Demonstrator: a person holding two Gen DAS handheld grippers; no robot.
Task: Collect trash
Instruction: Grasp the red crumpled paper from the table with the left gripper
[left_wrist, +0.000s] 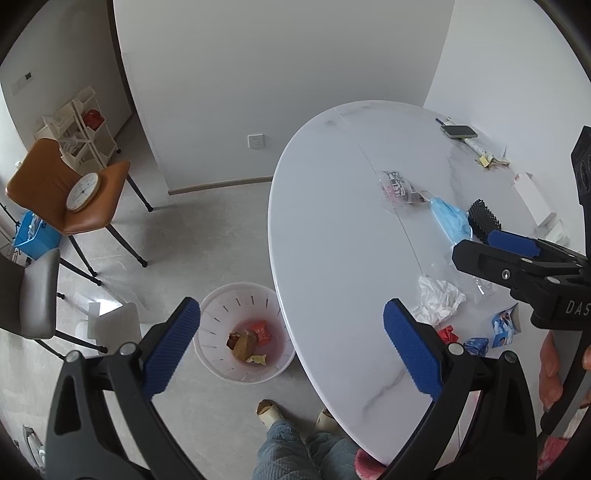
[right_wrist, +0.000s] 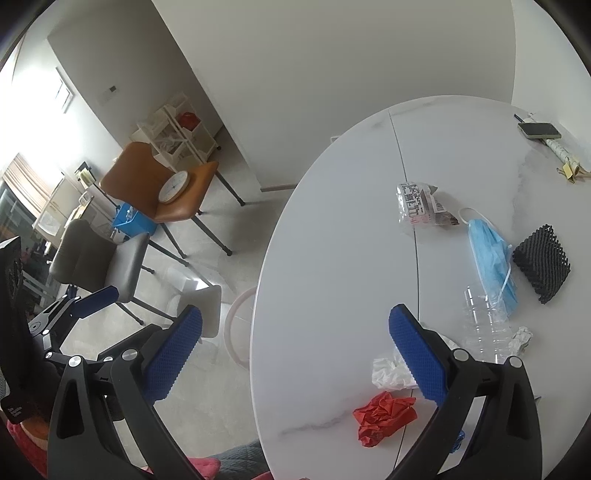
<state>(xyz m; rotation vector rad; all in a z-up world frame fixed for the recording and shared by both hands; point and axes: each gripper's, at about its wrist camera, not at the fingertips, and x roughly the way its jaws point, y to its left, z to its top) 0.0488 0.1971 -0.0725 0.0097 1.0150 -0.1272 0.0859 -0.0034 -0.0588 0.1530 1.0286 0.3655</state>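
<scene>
Both grippers empty, jaws spread wide; trash half collected.

Left gripper (left_wrist: 291, 354) hangs above the white slotted plastic bin (left_wrist: 243, 332) on the floor; right gripper (right_wrist: 295, 358) overhangs the white marble table (right_wrist: 332, 258) edge. Red crumpled wrapper (right_wrist: 384, 415) lies nearest; risk: thin foil slips. White tissue (right_wrist: 391, 373), clear plastic bottle (right_wrist: 487, 328), blue face mask (right_wrist: 491, 258) crowd it.

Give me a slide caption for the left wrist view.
Open left tongs above the white bin beside the marble table still strewn with trash.
</scene>
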